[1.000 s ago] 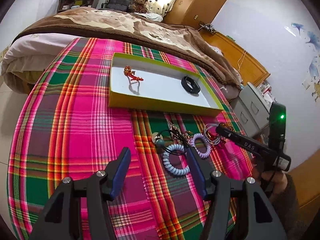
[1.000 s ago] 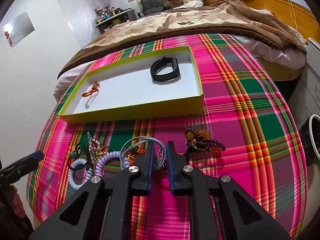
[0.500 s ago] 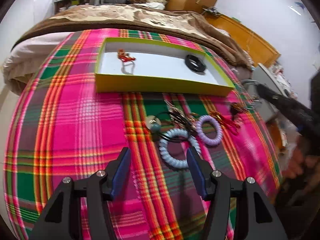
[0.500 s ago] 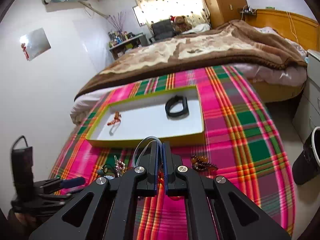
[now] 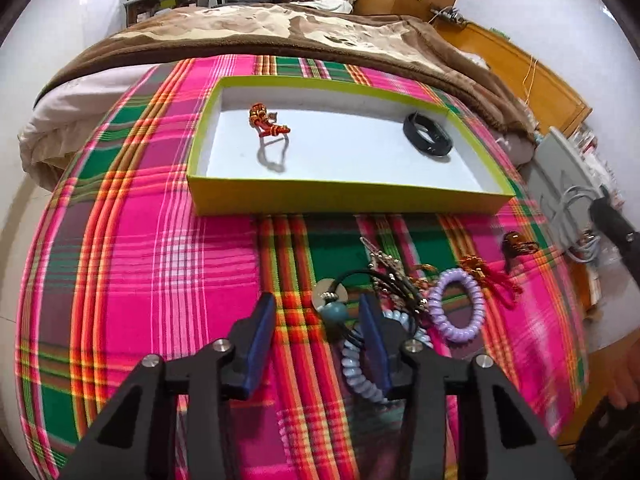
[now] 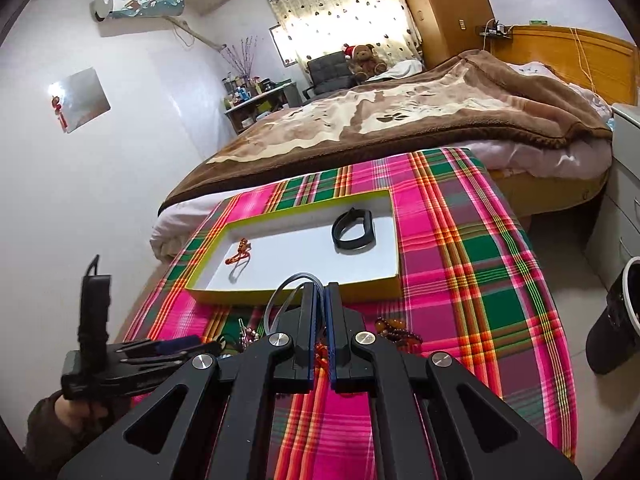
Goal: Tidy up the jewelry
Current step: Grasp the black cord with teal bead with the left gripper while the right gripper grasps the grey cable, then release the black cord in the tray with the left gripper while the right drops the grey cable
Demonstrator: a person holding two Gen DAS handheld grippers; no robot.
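Fingers [image 5: 260, 344] of the left gripper [image 5: 316, 344] stand spread apart in the left wrist view, holding nothing. Between the tips lies a teal bead [image 5: 335, 313] on a black cord; the right finger overlaps a pale blue coil bracelet [image 5: 362, 372]. Just right of that finger lies a purple coil bracelet [image 5: 458, 306], then a red knotted charm [image 5: 486, 278] and brown beads [image 5: 518, 242]. Ahead of the fingers sits a green-rimmed tray [image 5: 344, 200] on the plaid cloth [image 5: 132, 264], containing a red charm [image 5: 266, 122] and a black band [image 5: 428, 140]. No legible writing appears.

In the right wrist view, the right gripper [image 6: 320, 300] is clamped on a grey wire bangle [image 6: 286, 292], which loops up and left of the tips, clear of the cloth. The tray [image 6: 296, 294] lies directly ahead, the black band [image 6: 354, 230] toward its right end. Brown beads [image 6: 394, 330] rest right of the fingers. No brand is readable.
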